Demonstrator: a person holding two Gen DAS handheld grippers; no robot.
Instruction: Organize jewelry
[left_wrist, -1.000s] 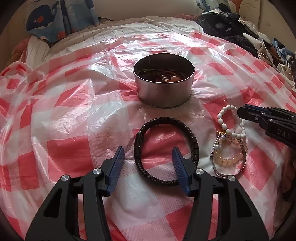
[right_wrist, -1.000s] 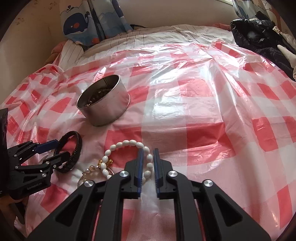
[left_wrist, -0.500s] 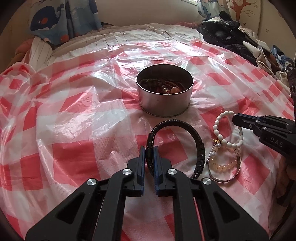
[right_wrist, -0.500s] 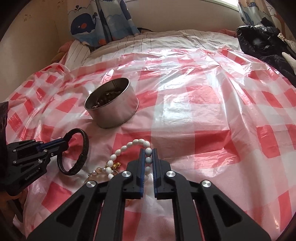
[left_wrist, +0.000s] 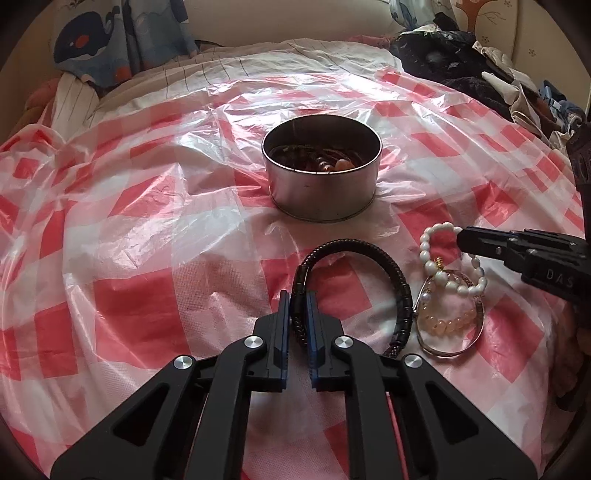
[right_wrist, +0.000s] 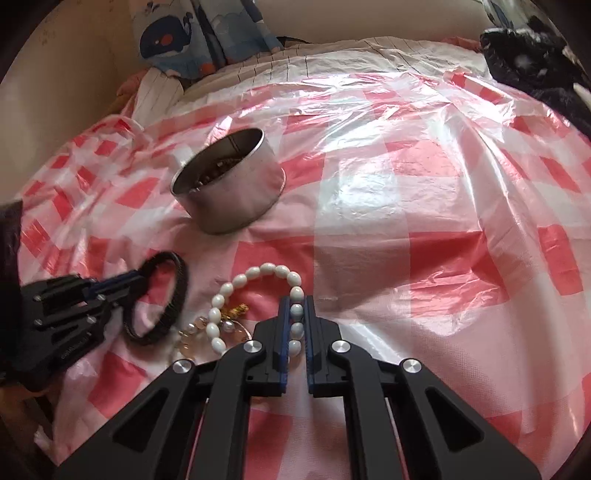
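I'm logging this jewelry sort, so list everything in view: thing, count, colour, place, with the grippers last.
metal tin: one, silver, centre of the sheet, jewelry already inside
black braided bracelet: one, black, in front of the tin, clamped by the left gripper
white bead bracelet: one, white, right of the black one, clamped by the right gripper
amber bead bracelet: one, pale amber, lying under the white beads
silver bangle: one, silver, around the amber beads
plastic sheet: one, red and white check, over the bed
whale-print fabric: one, blue, far left
pile of clothes: one, mostly dark, far right
left gripper: one, black with blue pads
right gripper: one, black with blue pads
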